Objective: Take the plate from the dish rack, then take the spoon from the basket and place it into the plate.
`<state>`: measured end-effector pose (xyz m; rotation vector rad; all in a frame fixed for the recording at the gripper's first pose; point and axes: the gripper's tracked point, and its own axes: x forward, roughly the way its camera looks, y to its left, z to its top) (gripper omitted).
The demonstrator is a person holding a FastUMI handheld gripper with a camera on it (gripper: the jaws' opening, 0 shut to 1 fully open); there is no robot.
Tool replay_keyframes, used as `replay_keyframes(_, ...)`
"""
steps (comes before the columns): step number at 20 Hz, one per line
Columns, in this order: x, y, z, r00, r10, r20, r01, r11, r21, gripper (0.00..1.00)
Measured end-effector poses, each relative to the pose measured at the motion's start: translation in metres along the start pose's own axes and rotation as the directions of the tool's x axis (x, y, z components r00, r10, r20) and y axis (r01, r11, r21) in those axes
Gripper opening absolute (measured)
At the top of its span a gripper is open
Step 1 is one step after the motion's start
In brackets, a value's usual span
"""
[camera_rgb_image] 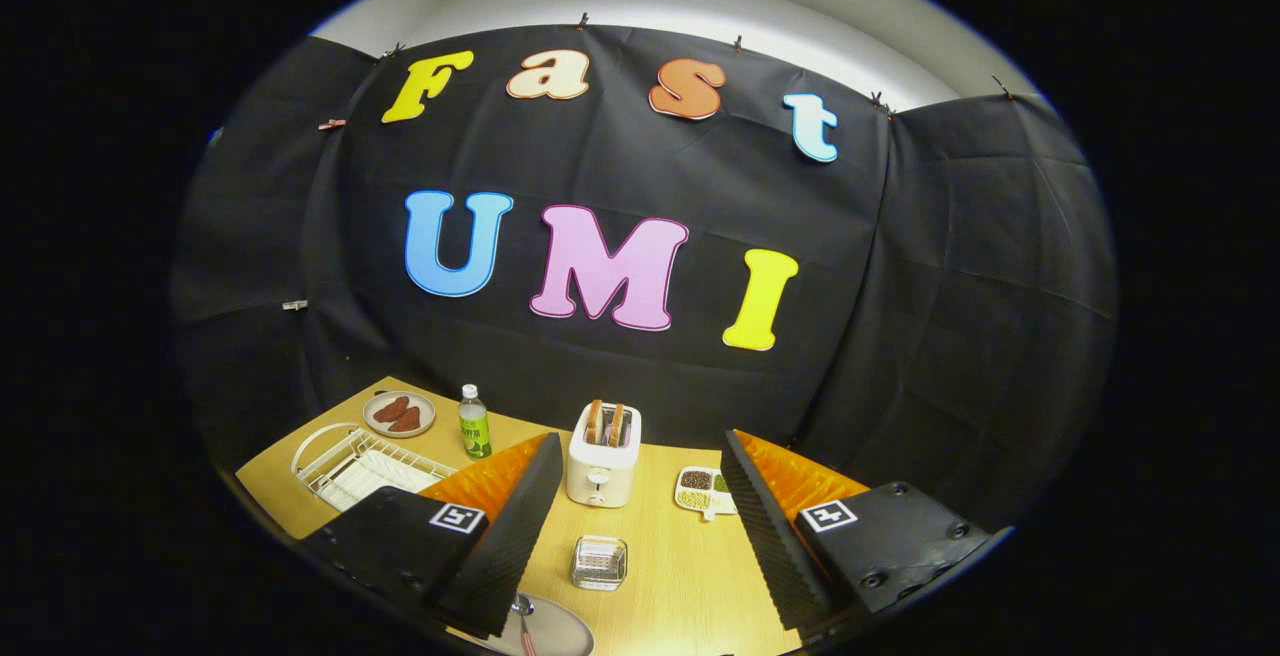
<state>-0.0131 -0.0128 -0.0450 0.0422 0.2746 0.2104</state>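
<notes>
Grey plate (550, 626) beneath open hand-held gripper (640, 526)

Single fisheye view, riding on the hand-held gripper (640, 536) and looking forward along its two fingers, which stand wide apart with nothing between them. Camera sits raised above the desk (680, 576), pitched slightly down across it toward the booth's black cloth wall. Near field: a plate (550, 628) with a spoon (524, 621) close beneath the left finger, a small glass container (599, 562) just ahead between the fingers. Farther on: a toaster (603, 456) beyond the fingers, a dish rack (360, 464) ahead-left.
</notes>
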Motion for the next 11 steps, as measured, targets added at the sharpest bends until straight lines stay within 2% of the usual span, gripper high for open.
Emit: replay_keyframes(11,-0.0067,0.0038,-0.003,1.0,0.011,0.001,-0.011,1.0,0.007,0.98)
